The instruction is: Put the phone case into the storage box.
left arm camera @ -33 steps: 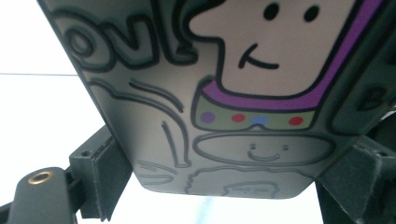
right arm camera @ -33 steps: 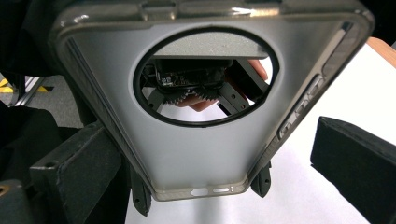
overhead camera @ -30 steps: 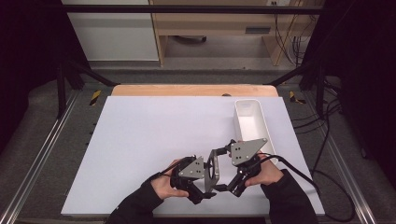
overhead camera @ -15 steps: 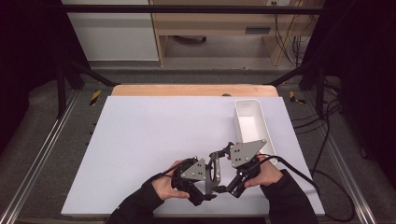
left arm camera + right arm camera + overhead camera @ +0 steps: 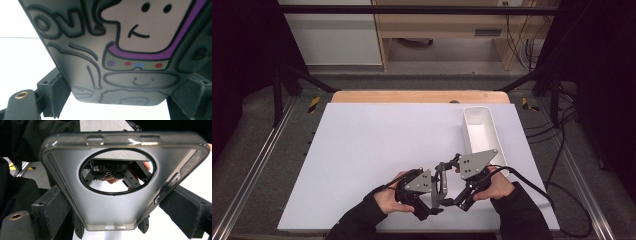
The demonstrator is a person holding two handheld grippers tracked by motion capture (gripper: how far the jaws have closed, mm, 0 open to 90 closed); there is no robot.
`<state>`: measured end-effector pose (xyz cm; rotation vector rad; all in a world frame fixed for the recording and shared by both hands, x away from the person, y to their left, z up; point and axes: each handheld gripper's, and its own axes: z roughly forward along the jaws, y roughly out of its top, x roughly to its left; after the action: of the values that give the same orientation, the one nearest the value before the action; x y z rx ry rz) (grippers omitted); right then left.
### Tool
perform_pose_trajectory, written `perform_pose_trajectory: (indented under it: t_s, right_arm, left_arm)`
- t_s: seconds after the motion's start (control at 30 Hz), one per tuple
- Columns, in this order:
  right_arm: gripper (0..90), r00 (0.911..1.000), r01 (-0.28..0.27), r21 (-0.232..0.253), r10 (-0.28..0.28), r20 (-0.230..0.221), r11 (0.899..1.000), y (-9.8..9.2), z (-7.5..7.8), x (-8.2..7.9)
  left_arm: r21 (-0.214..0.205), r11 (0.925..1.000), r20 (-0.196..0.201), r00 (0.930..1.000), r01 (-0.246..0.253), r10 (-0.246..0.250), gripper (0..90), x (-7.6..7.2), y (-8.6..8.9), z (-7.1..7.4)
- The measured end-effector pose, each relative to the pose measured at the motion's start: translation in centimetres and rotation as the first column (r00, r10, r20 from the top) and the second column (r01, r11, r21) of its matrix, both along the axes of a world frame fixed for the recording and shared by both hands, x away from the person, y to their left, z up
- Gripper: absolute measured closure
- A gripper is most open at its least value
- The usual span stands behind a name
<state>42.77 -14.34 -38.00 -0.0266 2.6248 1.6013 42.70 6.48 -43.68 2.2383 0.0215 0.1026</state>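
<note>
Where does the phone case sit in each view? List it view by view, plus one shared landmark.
High view: phone case low centre, near the front edge.
Left gripper view: cartoon-printed back across the top, between the jaws.
Right gripper view: inner face with round hole, centre, between the jaws.
Shared landmark: white tabletop.

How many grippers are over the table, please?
2. The left gripper, shut on a printed panel, is by the table's near edge; the right gripper, shut on a grey phone case, is beside it.
</note>
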Motion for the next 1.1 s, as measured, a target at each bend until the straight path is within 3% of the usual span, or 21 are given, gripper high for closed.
perform_pose_trajectory:
  t_s: [0.4, 0.73, 0.9, 1.1]
  right_arm:
    - [11.9, 0.9997, 0.004, 0.013, -0.004, -0.024, 1.0, -0.1, 0.2, 0.0]
    - [11.9, 0.9989, 0.036, 0.03, -0.035, -0.031, 0.999, -0.8, 0.9, 0.1]
    - [11.9, 0.9968, 0.077, 0.031, -0.076, -0.026, 0.997, -1.2, 1.3, 0.3]
    - [11.8, 0.9897, 0.142, 0.046, -0.141, -0.027, 0.989, -1.7, 1.7, 0.6]
  left_arm:
    - [-0.009, 0.9997, -0.04, 0.999, -0.021, 0.021, 4.7, 0.1, 0.3, 0.2]
    - [-0.053, 0.996, -0.051, 0.9963, -0.072, 0.069, 1.3, 0.2, 1.7, 0.8]
    - [-0.073, 0.9897, -0.057, 0.9912, -0.123, 0.119, 0.0, 0.3, 2.9, 0.9]
    - [-0.108, 0.9703, -0.067, 0.9753, -0.217, 0.21, 0.0, 0.8, 4.7, 1.0]
